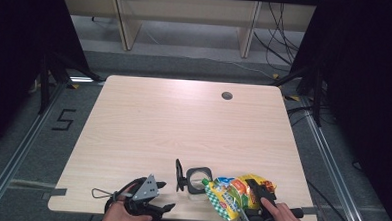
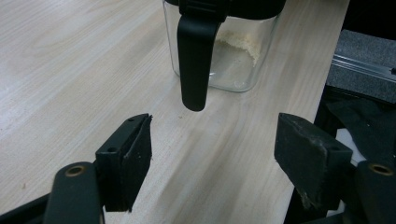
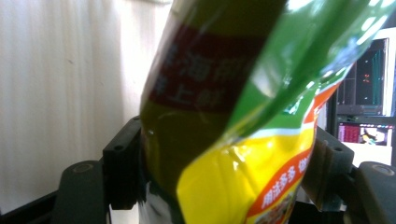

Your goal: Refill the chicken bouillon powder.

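Observation:
A clear glass jar (image 1: 199,179) with a black rim and an upright black hinged lid (image 1: 179,174) stands near the table's front edge; a little pale powder (image 2: 240,43) lies inside it. My left gripper (image 1: 166,196) sits open just left of the jar; in the left gripper view its jaws point at the jar's black handle (image 2: 194,60), a short way off. My right gripper (image 1: 258,193) is shut on a yellow and green seasoning bag (image 1: 235,192), tilted, with its end beside the jar's mouth. In the right gripper view the bag (image 3: 224,116) is squeezed between both jaws.
The wooden table (image 1: 183,125) has a round cable hole (image 1: 227,96) at the back right. A thin wire loop (image 1: 100,193) lies by the front left edge. The table's front edge runs close to both hands. Shelving legs and cables stand on the floor behind.

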